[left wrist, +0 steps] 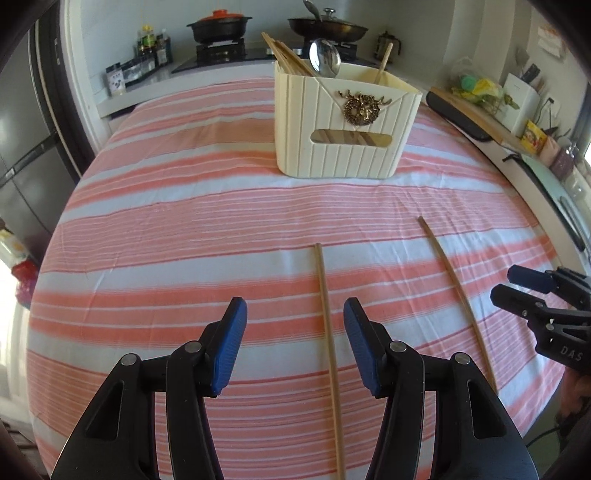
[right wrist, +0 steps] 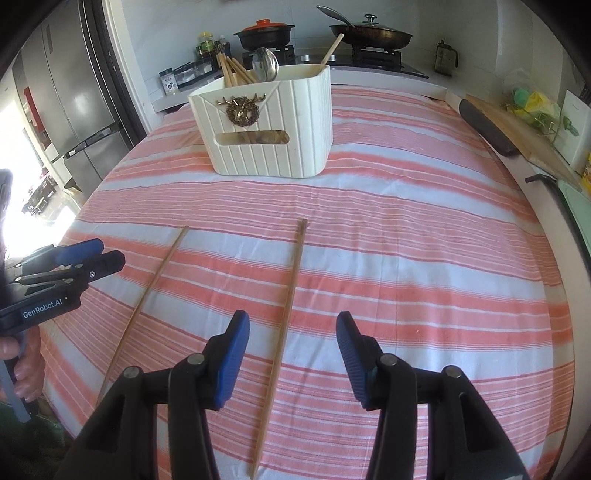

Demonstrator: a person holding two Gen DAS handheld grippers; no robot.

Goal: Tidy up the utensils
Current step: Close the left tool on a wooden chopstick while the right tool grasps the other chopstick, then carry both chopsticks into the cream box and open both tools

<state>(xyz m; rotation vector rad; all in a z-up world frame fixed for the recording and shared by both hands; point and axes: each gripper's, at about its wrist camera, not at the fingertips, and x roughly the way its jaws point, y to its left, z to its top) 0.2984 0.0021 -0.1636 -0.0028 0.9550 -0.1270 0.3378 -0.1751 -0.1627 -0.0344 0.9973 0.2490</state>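
Two wooden chopsticks lie apart on the pink-striped tablecloth (left wrist: 184, 229). The left chopstick (left wrist: 328, 350) runs under the gap of my left gripper (left wrist: 295, 306), which is open and above it without touching. In the right wrist view the right chopstick (right wrist: 288, 314) lies under my right gripper (right wrist: 292, 317), which is open too. The other chopstick (right wrist: 147, 299) lies beside the left gripper (right wrist: 110, 252). The right gripper (left wrist: 506, 284) shows at the frame's right edge. A cream utensil holder (left wrist: 347, 147) stands farther back, with several chopsticks (left wrist: 286, 55), a metal spoon (left wrist: 324, 59) and a wooden handle (left wrist: 384, 62) in it.
Behind the table a stove carries a red-lidded pot (left wrist: 219, 26) and a lidded pan (left wrist: 327, 26). Bottles (left wrist: 151, 48) stand at the back left and a fridge (right wrist: 74, 92) is on the left. A counter with a cutting board (right wrist: 517, 136) borders the table's right edge.
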